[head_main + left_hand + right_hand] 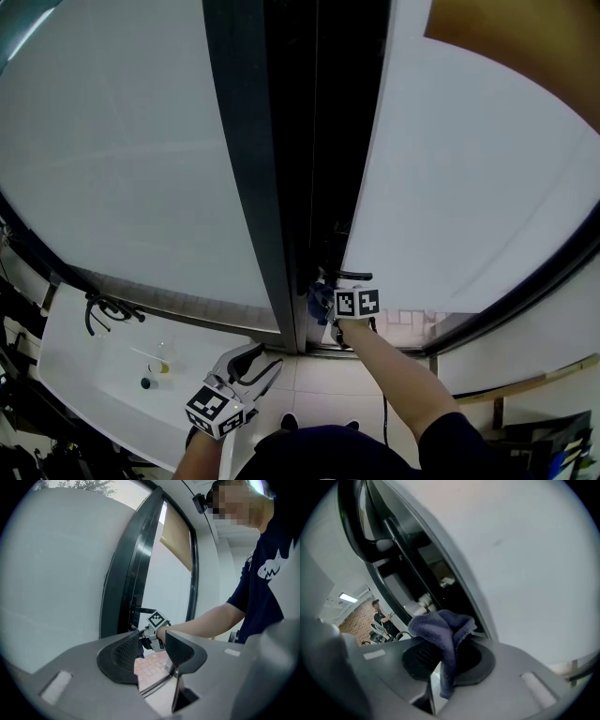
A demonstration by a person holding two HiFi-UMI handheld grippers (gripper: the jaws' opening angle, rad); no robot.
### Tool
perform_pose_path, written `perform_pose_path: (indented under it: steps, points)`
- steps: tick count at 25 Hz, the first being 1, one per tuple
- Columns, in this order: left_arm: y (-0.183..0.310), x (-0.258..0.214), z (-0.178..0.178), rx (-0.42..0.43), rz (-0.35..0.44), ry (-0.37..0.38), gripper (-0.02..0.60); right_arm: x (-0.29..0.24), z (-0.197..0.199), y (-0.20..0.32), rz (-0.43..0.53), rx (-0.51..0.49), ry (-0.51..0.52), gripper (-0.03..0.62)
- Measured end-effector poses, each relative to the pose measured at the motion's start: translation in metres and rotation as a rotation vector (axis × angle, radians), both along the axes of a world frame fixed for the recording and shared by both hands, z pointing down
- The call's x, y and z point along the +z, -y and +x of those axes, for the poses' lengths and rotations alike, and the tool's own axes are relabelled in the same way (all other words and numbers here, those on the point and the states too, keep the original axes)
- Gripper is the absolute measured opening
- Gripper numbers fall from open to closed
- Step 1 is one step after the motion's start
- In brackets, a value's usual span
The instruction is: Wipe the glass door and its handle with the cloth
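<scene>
Over on the left, beside the big left pane (131, 159), the person is holding the left gripper (258, 364) low and back from the work, with its jaws standing apart and nothing between them. It is pointing up toward the dark frame (253, 141) but is hanging well away from it. Moving right, the handle (349, 275) is sticking out sideways from that frame as a short dark bar, its long axis running across rather than up and down. Just under it the right gripper (445, 654) is reaching in on an outstretched arm, its jaws clamped on a bunched blue cloth (319, 300) that is spilling over the tips toward the frame edge. So the handle is lying just beyond and slightly above the cloth, and the right hand is by far the nearer one. I would guess a short push forward and a rub along the bar comes next. Further right the glass door (478, 169) is stretching away, pale and wide.
</scene>
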State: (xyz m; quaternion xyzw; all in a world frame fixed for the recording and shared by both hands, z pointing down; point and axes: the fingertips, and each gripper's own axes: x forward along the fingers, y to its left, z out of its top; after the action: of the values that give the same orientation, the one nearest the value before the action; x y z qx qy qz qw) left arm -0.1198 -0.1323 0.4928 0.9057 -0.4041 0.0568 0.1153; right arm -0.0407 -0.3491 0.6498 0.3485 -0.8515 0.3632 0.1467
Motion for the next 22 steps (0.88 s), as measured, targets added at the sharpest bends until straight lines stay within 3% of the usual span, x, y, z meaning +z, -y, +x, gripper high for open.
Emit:
perform_pose_path:
  steps: [8, 22]
  points:
    - [0.001, 0.000, 0.000, 0.007, 0.009, -0.008, 0.172, -0.019, 0.012, -0.005, 0.033, 0.016, 0.035, 0.055]
    - [-0.003, 0.002, 0.002, 0.016, 0.001, 0.004, 0.172, 0.033, 0.012, -0.007, -0.062, -0.013, -0.119, 0.057]
